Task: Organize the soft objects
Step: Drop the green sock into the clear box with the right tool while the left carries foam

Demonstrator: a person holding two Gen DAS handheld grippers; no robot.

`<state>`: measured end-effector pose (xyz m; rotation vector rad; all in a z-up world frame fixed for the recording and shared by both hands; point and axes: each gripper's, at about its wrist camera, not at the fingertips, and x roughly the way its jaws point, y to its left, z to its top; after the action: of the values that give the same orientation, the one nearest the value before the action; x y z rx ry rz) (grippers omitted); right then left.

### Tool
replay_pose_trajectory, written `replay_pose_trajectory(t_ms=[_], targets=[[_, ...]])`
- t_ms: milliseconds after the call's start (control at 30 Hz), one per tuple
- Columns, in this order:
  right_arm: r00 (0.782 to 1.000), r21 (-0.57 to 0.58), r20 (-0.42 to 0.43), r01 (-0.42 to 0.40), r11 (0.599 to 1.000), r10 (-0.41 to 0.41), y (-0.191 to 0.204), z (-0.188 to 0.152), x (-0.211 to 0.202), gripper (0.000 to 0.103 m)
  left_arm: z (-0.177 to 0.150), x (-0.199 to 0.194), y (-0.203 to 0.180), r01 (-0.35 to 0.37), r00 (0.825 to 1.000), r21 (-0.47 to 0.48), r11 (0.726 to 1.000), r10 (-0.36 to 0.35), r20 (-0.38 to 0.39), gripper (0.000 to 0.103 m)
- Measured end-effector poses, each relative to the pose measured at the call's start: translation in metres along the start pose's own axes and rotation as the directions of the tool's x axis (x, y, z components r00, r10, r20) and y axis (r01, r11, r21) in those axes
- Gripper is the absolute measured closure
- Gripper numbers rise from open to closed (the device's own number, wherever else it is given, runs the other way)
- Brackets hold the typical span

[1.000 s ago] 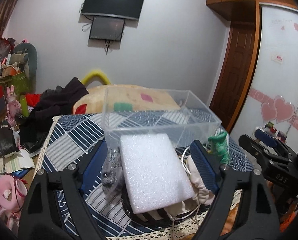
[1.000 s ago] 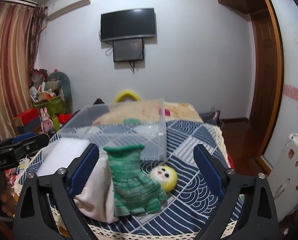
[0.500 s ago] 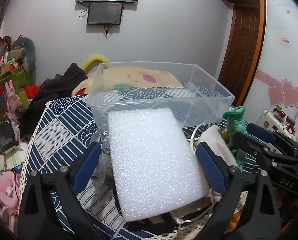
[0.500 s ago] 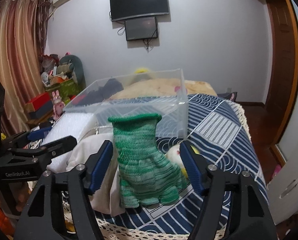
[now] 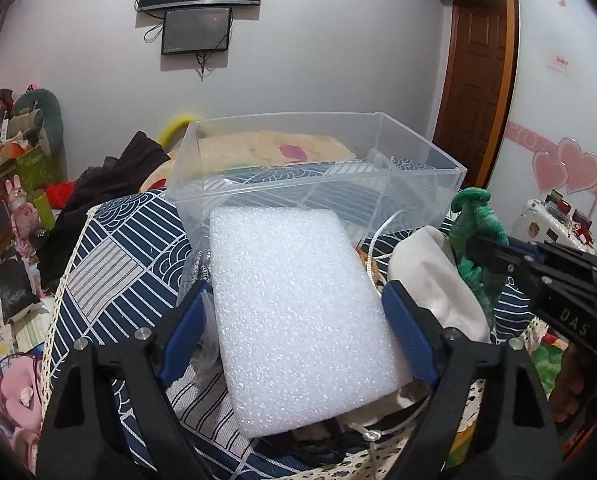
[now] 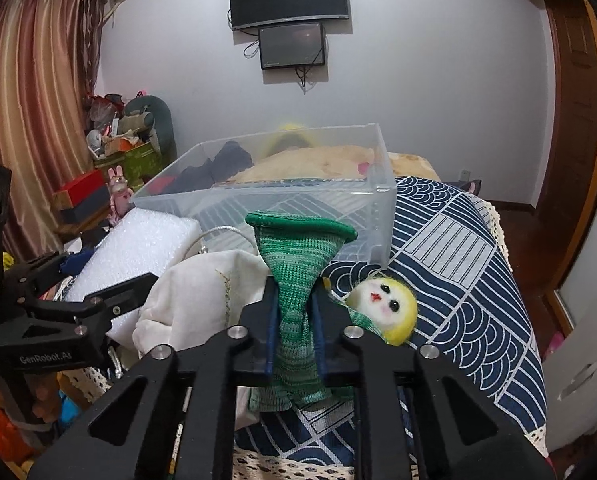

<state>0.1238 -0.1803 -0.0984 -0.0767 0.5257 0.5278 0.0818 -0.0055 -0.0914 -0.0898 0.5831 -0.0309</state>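
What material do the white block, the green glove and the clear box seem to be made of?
White block: probably foam, with a matte, pebbly bubbled surface.
Green glove: knitted yarn, with visible ribbed stitches; it bunches where the right gripper squeezes it.
Clear box: likely rigid plastic, glossy and see-through.

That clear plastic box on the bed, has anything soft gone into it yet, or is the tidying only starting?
Only starting: the clear plastic box looks empty. In hand: the right claw is shut on the green knitted glove; the open left claw straddles the white foam block. Left on the bed: the cream cloth bag and yellow-haired felt doll head.
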Motion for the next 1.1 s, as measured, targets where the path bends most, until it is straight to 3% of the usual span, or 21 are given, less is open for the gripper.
replay_pose_trajectory(t_ms=[167,600,1100], targets=[[0.999,0.006,0.036,0.006,1.000,-0.006,-0.001,0.005,-0.011,0.091,0.002,-0.008,0.001,0.011,1.000,-0.004,1.000,-0.010,0.016,0.018],[0.990,0.021,0.138,0.013,1.000,-0.016,-0.006,0.029,-0.036,0.092,0.032,-0.050,0.010,0.016,0.988,-0.001,1.000,-0.016,0.153,0.018],[0.977,-0.028,0.213,0.027,0.999,-0.020,0.001,0.081,-0.025,0.091,0.099,-0.018,0.039,0.112,0.988,-0.058,0.992,-0.106,0.109,0.018]])
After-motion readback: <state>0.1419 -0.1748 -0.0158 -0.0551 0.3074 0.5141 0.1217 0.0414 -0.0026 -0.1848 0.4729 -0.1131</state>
